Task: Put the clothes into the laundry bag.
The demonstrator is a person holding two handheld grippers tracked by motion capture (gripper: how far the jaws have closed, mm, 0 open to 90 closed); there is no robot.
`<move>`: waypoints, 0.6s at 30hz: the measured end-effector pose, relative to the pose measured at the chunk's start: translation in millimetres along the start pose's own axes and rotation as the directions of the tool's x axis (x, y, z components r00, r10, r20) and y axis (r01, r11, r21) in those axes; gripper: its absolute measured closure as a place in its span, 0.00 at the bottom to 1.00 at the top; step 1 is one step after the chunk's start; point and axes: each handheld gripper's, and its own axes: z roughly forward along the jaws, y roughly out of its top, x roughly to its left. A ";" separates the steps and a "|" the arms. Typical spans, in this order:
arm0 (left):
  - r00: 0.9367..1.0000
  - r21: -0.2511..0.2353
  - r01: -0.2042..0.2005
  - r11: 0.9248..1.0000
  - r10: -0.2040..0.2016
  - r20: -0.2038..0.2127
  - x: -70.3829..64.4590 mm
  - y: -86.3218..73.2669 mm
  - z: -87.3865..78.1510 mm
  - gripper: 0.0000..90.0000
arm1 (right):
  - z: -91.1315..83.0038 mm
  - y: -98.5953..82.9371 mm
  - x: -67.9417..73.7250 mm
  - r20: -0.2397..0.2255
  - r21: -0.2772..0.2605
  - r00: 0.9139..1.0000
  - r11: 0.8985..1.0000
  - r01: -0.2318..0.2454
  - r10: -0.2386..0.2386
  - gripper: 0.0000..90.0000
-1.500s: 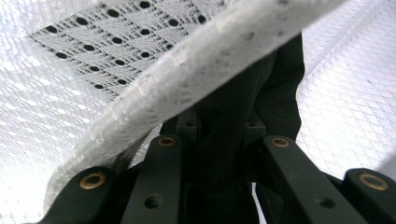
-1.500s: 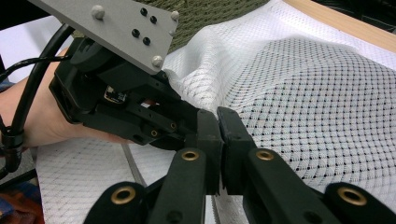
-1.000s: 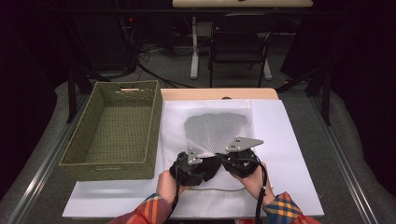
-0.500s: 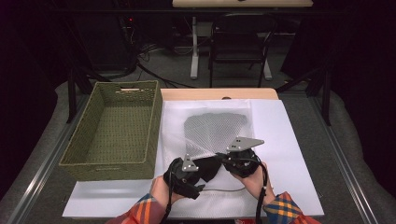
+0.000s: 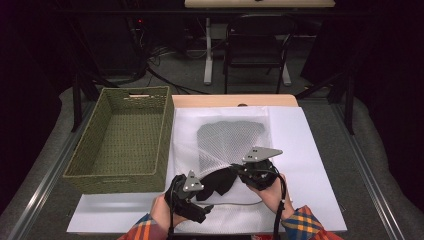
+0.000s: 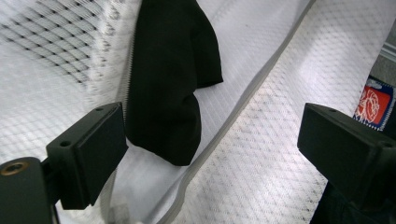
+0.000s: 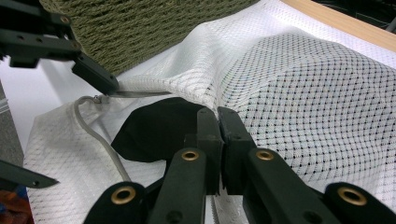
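Observation:
A white mesh laundry bag (image 5: 230, 140) lies on the table with a dark garment showing grey through its netting. A black cloth (image 5: 217, 182) sticks out of its near opening. My right gripper (image 5: 236, 170) is shut on the raised mesh edge (image 7: 218, 116) just above the black cloth (image 7: 159, 126). Near the front, left of the opening, my left gripper (image 5: 200, 197) is open. Its jaws (image 6: 210, 140) stand wide apart, with the black cloth (image 6: 173, 84) and the bag's zip edge (image 6: 224, 126) beyond them. One of its fingers (image 7: 91, 72) touches the zip edge.
A green woven basket (image 5: 115, 182) stands empty at the left, close against the bag. A white sheet (image 5: 310, 150) covers the table under everything. A chair (image 5: 257, 50) and table legs stand on the floor beyond the far edge.
My left gripper has drawn back toward the near left, away from the bag's opening. The right gripper has stayed where it was, holding the mesh.

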 end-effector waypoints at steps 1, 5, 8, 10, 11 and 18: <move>1.000 0.000 -0.001 1.000 0.001 -0.003 0.4 -0.2 -2.0 0.08 | 0.0 0.0 -0.1 0.000 0.000 1.000 1.000 0.001 -0.001 0.98; 1.000 -0.019 0.009 1.000 -0.010 -0.019 3.5 0.3 -8.5 0.04 | -0.4 -0.1 -0.8 -0.003 -0.002 1.000 1.000 0.001 -0.001 0.98; 0.999 -0.035 0.016 0.999 -0.017 -0.035 6.5 2.6 -11.9 0.00 | -0.2 -0.2 -1.0 -0.004 -0.001 1.000 1.000 0.003 -0.003 0.98; 0.999 -0.041 0.017 0.999 -0.019 -0.046 8.3 3.9 -12.4 0.00 | -0.2 -0.1 -1.0 -0.004 -0.001 1.000 1.000 0.004 -0.004 0.98; 0.999 -0.042 0.018 0.999 -0.020 -0.049 9.4 4.4 -12.3 0.00 | -0.3 -0.2 -1.1 -0.004 -0.001 1.000 1.000 0.004 -0.004 0.98; 0.998 -0.052 0.014 0.999 -0.018 -0.068 14.7 8.0 -10.4 0.01 | -0.6 -0.2 -0.6 -0.005 0.001 1.000 1.000 0.003 -0.003 0.98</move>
